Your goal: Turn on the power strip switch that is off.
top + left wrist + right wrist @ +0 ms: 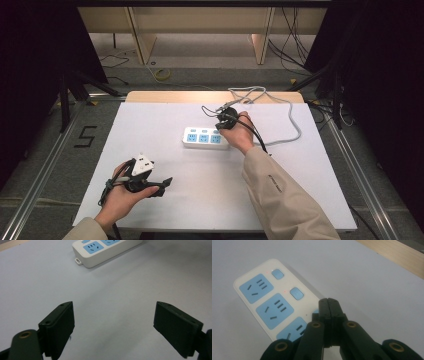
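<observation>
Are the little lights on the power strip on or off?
Two are on: on the power strip, tiny red dots glow beside the two far buttons. The spot by the third, under the shut right gripper, looks dark.

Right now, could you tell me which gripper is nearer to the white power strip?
The right. The right gripper, jaws shut, hangs just over the power strip at its third switch; the left gripper, jaws open, sits well short of it, near the table's front.

- Power strip (pixel 262 305): smooth white plastic housing with a slight sheen; blue socket faces and buttons look like matt plastic
- My right gripper (pixel 329 305): black matt plastic jaws, brass-coloured metal rivets at the joints
- My left gripper (pixel 113 325): flat, dull dark pads
- Table (pixel 210 180): matt, smooth pale sheet; far edge is bare light wood
- Sleeve (pixel 282 200): beige woven cloth
</observation>
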The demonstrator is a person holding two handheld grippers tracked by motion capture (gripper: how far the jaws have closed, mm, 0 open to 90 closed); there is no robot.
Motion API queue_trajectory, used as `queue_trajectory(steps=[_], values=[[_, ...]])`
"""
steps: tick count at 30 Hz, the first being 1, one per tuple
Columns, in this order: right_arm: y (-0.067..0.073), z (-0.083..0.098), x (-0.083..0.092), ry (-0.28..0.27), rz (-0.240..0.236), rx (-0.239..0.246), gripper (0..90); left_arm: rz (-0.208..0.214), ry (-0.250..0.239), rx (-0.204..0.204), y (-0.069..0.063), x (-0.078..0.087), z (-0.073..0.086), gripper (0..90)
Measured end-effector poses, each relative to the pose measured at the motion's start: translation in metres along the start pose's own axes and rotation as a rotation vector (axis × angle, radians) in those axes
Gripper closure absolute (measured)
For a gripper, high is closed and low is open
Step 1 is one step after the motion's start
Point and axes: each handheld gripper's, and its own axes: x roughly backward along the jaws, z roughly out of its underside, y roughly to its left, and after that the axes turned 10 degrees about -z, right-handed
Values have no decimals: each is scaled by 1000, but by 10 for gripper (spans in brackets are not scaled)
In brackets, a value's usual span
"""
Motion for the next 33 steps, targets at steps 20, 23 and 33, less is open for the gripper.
queue_trajectory(steps=[20,23,33], values=[[0,-4,-10,31,-6,-1,900,-3,-1,-1,1,0,0,167],[-1,-4,-11,36,-8,-5,900,-1,-1,-1,1,0,0,167],[0,-6,-13,56,-12,5,900,-1,-1,0,0,0,0,166]])
